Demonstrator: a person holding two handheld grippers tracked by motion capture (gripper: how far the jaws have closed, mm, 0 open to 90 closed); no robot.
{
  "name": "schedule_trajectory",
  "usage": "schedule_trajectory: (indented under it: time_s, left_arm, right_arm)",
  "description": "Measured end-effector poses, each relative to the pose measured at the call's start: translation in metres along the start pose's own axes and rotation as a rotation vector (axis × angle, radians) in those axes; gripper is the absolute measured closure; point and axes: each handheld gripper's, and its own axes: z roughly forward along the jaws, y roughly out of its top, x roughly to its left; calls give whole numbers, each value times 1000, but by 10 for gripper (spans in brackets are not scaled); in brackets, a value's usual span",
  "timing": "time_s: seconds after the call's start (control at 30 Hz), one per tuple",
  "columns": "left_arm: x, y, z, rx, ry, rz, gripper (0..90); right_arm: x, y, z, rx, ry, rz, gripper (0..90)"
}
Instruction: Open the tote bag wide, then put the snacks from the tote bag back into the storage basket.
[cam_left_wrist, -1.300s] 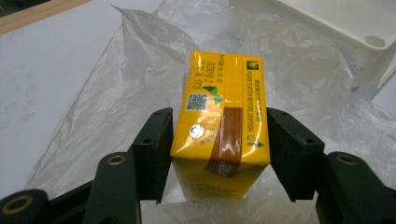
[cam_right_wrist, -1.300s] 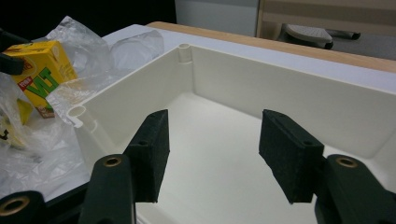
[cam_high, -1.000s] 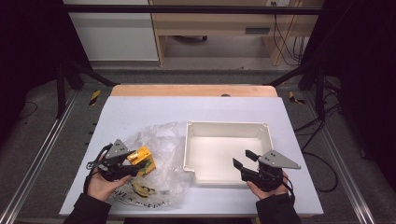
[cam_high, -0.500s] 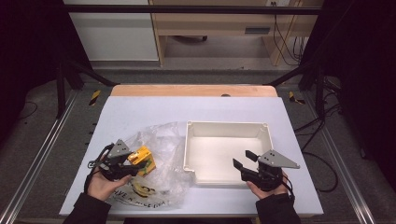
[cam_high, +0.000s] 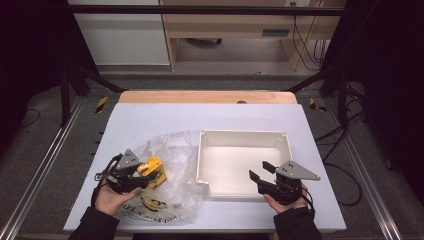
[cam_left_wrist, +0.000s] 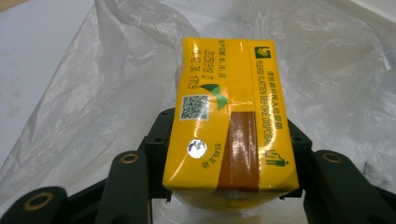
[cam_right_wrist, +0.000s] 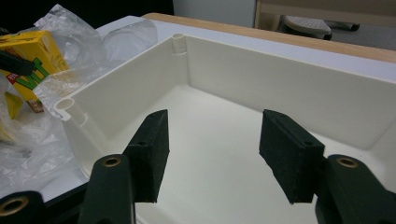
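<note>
A yellow drink carton with green and brown print is clamped between the black jaws of my left gripper, held over a crumpled clear plastic bag. The carton shows in the high view at the table's front left, and again at the far left of the right gripper view as the carton. My right gripper stands open over the near edge of a white plastic tray, nothing between its pads. The right gripper sits at the tray's front right.
The bag holds more yellow items near the front edge. The white table top has bare room behind bag and tray, up to a wooden strip. Metal rails run along both sides.
My left gripper has risen slightly with the yellow carton, lifting it off the bag. The right gripper has stayed put.
</note>
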Motion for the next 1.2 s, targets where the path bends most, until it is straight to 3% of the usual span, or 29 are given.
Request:
schedule_trajectory:
  time_s: [0.27,0.57,1.2]
  left_arm:
    - [-1,1,-3,-13,-1,-6,506]
    - [-5,9,-24,-76,-16,-29,506]
    - [-16,28,-60,-158,-49,-16,506]
  right_arm:
    - [0,0,0,0,-1,1,428]
    - [-3,0,-1,-6,-8,9,429]
    - [-9,1,-5,-14,-36,15,389]
